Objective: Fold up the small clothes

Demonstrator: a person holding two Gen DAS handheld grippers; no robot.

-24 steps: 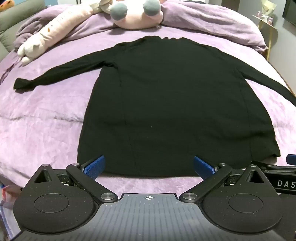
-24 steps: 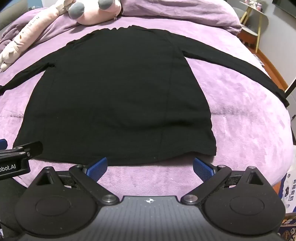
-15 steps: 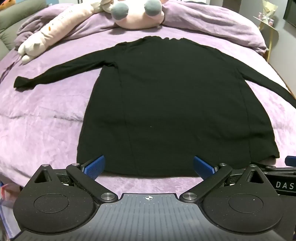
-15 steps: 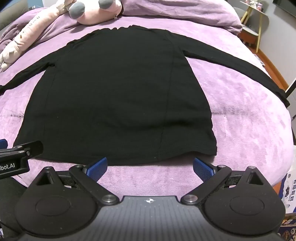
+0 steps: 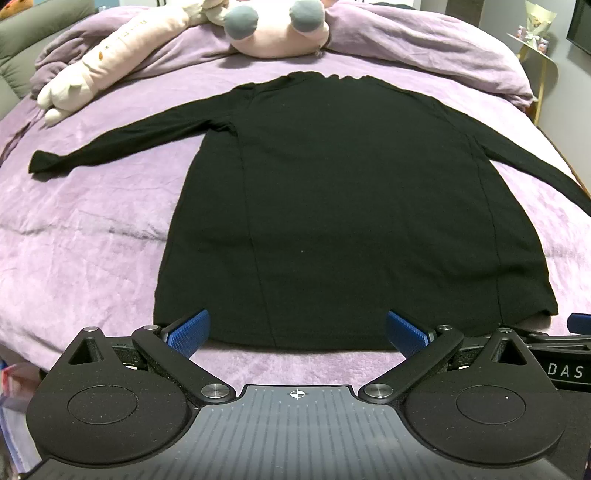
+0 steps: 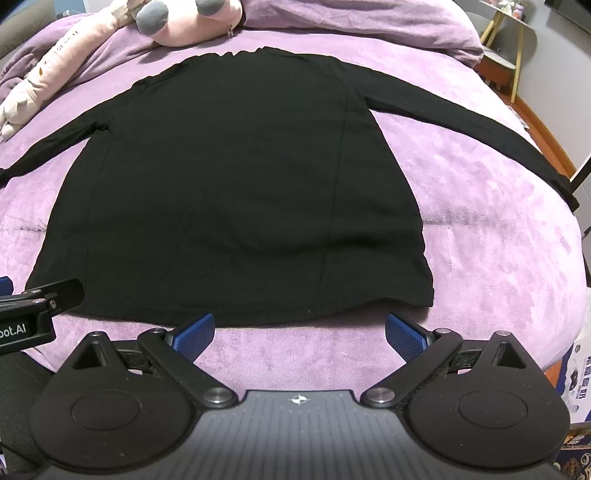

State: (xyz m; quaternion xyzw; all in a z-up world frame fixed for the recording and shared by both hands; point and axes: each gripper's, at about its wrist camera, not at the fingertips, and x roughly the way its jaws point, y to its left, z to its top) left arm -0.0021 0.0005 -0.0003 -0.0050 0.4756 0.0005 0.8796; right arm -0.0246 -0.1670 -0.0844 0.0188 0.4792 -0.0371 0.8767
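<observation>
A black long-sleeved top [image 5: 332,206] lies flat on a purple bed, hem toward me, collar far, both sleeves spread out sideways. It also shows in the right wrist view [image 6: 236,184]. My left gripper [image 5: 297,332] is open and empty, its blue pads just at the hem's left half. My right gripper [image 6: 300,334] is open and empty, just short of the hem's right part. Each gripper's body shows at the edge of the other's view.
The purple bedspread [image 5: 81,229] covers the bed. A long pink plush toy [image 5: 122,55] and a pink round plush [image 5: 280,33] lie at the head, by a purple pillow [image 5: 436,48]. A gold side table [image 6: 517,48] stands right of the bed.
Both grippers have barely shifted; the views are almost the same. Both stay open and the top has not moved.
</observation>
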